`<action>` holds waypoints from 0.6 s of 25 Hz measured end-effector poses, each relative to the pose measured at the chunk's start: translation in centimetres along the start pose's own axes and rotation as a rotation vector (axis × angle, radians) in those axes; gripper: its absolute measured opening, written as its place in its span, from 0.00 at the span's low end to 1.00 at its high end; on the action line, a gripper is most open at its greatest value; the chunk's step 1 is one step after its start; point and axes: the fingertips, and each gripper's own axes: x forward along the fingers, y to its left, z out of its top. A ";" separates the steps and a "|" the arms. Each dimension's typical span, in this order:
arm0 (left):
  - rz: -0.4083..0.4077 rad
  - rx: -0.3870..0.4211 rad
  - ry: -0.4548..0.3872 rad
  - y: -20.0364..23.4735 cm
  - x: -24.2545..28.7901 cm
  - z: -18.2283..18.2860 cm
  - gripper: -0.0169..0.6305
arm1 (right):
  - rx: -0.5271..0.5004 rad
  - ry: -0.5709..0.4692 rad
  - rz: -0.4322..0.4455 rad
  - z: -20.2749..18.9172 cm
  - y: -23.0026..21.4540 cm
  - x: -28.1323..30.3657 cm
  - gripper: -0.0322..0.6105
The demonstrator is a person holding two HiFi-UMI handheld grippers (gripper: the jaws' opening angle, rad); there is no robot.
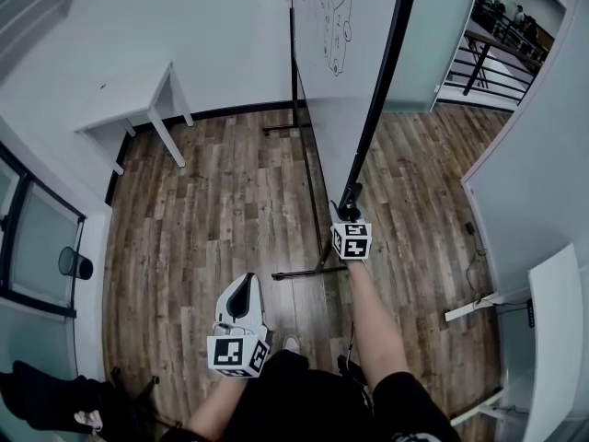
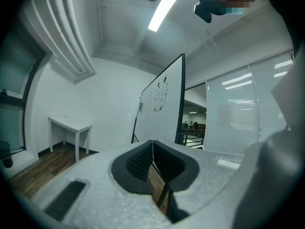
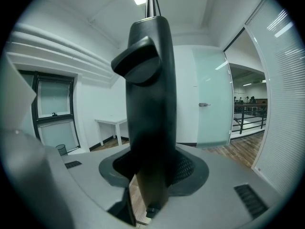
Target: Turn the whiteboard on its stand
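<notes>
1. A wooden floor [image 1: 212, 191] is stretching across the room, with a white table [image 1: 129, 99] standing against the far wall.
2. The whiteboard [image 1: 342, 26], carrying marker drawings, is standing upright on its stand [image 1: 308, 273] in the middle of the floor. It is showing nearly edge-on in the head view, directly ahead of the person.
3. The right tongs [image 1: 348, 215] are clamping the black frame edge [image 3: 147, 104] near the board's lower corner, with the frame filling the gap between the jaws.
4. The left tongs [image 1: 241, 295] are hanging low beside the person, well apart from the board, jaws pressing together on nothing.
</notes>
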 end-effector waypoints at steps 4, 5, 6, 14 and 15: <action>0.027 -0.005 0.001 -1.2 -1.9 -0.1 0.05 | -0.003 0.012 0.009 -0.4 1.0 -1.3 0.31; 0.029 0.001 0.000 -1.6 -2.4 -0.2 0.05 | -0.003 0.013 0.012 -0.7 1.4 -1.8 0.31; 0.031 0.006 -0.002 -2.0 -2.9 -0.4 0.05 | -0.002 0.012 0.013 -1.1 1.7 -2.4 0.31; 0.053 0.005 -0.009 -3.1 -5.9 -1.1 0.05 | -0.001 0.004 0.010 -3.1 3.7 -7.2 0.31; 0.056 0.003 -0.009 -3.2 -6.2 -1.2 0.05 | -0.001 0.004 0.011 -3.3 4.0 -7.8 0.31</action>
